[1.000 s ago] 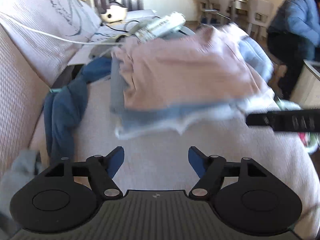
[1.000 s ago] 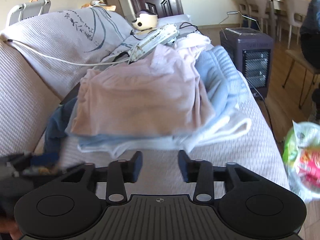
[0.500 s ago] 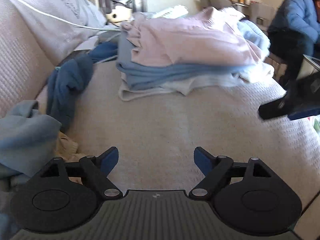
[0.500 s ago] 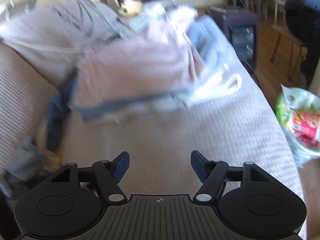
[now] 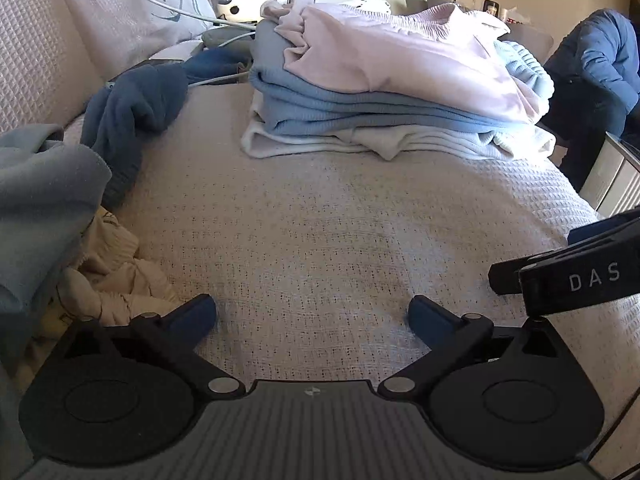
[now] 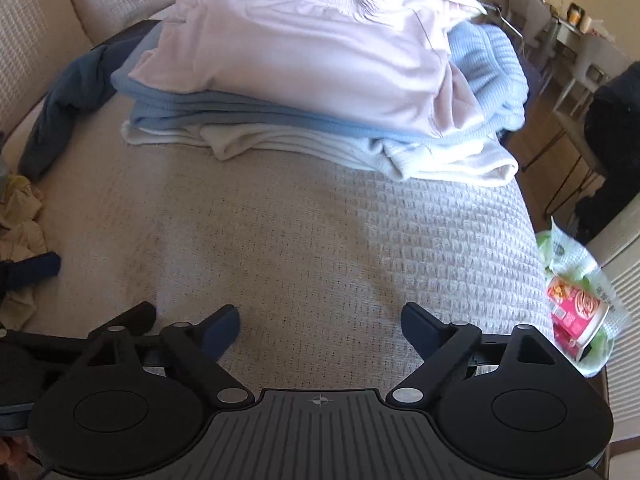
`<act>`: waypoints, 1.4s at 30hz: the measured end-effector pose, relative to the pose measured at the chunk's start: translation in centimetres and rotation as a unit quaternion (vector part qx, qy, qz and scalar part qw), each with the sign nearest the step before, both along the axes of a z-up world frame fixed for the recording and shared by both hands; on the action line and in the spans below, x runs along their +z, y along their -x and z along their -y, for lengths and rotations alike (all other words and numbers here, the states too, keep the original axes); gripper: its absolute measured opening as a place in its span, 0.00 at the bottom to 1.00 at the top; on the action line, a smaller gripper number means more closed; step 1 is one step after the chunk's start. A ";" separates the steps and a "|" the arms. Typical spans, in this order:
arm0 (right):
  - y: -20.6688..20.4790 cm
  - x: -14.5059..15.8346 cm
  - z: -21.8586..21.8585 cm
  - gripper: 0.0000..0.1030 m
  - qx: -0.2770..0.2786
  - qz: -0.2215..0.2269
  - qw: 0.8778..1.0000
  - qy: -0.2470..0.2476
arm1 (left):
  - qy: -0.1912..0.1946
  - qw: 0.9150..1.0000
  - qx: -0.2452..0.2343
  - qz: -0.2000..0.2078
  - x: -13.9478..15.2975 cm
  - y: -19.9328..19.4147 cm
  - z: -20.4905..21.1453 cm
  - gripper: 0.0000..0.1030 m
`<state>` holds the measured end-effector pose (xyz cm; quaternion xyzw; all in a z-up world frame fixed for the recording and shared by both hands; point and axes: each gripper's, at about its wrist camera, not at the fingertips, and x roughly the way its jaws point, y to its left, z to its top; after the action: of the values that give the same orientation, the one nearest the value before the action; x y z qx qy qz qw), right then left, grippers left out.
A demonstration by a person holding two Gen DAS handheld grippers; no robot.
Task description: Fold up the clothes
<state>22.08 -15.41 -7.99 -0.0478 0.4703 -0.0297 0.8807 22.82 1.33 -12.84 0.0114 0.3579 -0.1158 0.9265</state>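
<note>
A stack of folded clothes (image 5: 384, 92) lies on the sofa seat ahead: a pale pink garment (image 6: 304, 52) on top, a light blue knit (image 6: 256, 110) under it, white cloth (image 6: 440, 156) at the bottom. My left gripper (image 5: 312, 316) is open and empty, low over the bare seat cover. My right gripper (image 6: 320, 322) is open and empty, also low over the seat; it shows at the right edge of the left wrist view (image 5: 568, 272). Unfolded clothes lie at the left: a dark blue one (image 5: 132, 108), a grey-blue one (image 5: 44, 200), a cream one (image 5: 112, 272).
The sofa backrest (image 5: 36, 56) rises at the left with a white cable (image 5: 160, 4) across a cushion. A snack bag (image 6: 576, 304) lies off the sofa's right edge. A person in blue (image 5: 600, 60) sits at the far right. Dining chairs (image 6: 532, 16) stand beyond.
Both grippers have drawn back from the stack and dropped lower over the seat. Both have opened wider. The stack has stayed in place.
</note>
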 end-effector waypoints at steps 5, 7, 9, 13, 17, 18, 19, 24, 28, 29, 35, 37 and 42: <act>0.2 0.1 0.3 0.89 -0.006 -0.001 1.000 -0.008 | 0.000 1.000 0.003 0.008 0.1 0.1 0.0 1.00; 0.4 0.2 0.3 0.89 -0.008 0.000 1.000 -0.008 | 0.003 1.000 0.008 0.009 0.1 0.0 0.1 1.00; 0.5 0.3 0.4 0.89 -0.009 0.000 1.000 -0.008 | 0.001 1.000 0.012 0.010 0.1 0.1 0.2 1.00; 0.8 0.4 0.5 0.89 -0.009 0.006 1.000 -0.001 | 0.005 1.000 0.015 0.009 0.1 0.0 0.1 1.00; 0.6 0.4 0.6 0.90 -0.016 0.006 1.000 -0.004 | 0.012 1.000 0.018 0.011 0.0 0.0 0.0 1.00; 0.6 0.4 0.6 0.90 -0.017 0.004 1.000 -0.005 | 0.011 1.000 0.018 0.012 0.0 0.0 0.0 1.00; 0.6 0.4 0.6 0.90 -0.018 0.004 1.000 -0.004 | 0.010 1.000 0.018 0.013 0.0 0.0 0.1 1.00; 0.6 0.4 0.6 0.90 -0.020 0.005 1.000 0.002 | 0.013 1.000 0.019 0.016 -0.1 0.1 -0.1 1.00; 0.8 0.5 0.5 0.90 -0.017 0.006 1.000 0.002 | 0.011 1.000 0.022 0.017 0.0 0.2 0.0 1.00; 0.8 0.5 0.5 0.90 -0.015 0.006 1.000 0.002 | 0.011 1.000 0.022 0.017 0.0 0.2 0.0 1.00; 0.8 0.5 0.4 0.90 -0.010 0.007 1.000 0.001 | 0.011 1.000 0.022 0.017 0.0 0.2 0.0 1.00; 0.8 0.5 0.3 0.90 -0.008 0.008 1.000 0.000 | 0.010 1.000 0.022 0.016 0.0 0.1 0.0 1.00; 0.8 0.6 0.2 0.90 -0.003 0.011 1.000 0.003 | 0.009 1.000 0.023 0.016 0.0 0.1 0.0 1.00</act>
<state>21.26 -15.56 -7.42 -0.0486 0.4609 -0.0345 0.8855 22.69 1.29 -12.81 -0.0034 0.3425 -0.0980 0.9344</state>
